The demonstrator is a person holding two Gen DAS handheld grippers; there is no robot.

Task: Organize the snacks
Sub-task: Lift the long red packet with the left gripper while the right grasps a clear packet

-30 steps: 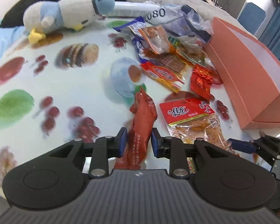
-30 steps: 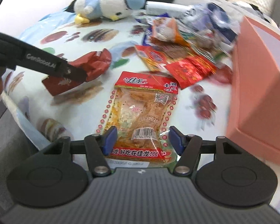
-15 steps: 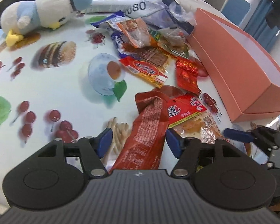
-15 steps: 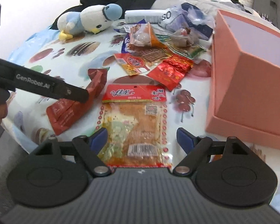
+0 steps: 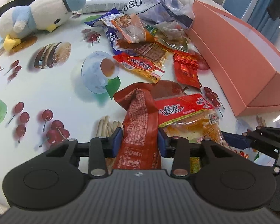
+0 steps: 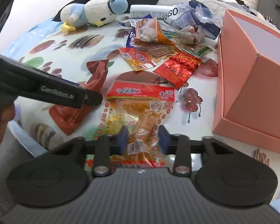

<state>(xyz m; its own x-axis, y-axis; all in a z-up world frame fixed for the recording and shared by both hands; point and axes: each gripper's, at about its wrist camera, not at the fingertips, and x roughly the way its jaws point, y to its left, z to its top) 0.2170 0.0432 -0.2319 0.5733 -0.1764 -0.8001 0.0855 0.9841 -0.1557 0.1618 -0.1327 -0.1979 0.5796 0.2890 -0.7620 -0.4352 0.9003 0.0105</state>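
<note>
Left wrist view: left gripper [image 5: 140, 140] fingers pinch a dark red packet [image 5: 140, 115] on the desk [image 5: 52, 89]; right gripper [image 6: 142, 137] pinches the overlapped clear snack bag [image 6: 138, 110], which may drag or slip.

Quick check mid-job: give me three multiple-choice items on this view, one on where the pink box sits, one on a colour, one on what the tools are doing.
1. The open pink cardboard box sits where relative to the snack pile?
A. right
B. left
C. underneath

2. What colour is the long crinkled packet in the left tool?
A. green
B. dark red
C. blue

3. The right tool is:
A. wide open over bare table
B. closed on the plush bird
C. closed on the clear packet with the red header

Answers: 1 A, the box borders the pile's right side. 2 B, its wrapper is dark red. 3 C, the packet bunches between the blue pads.
</note>
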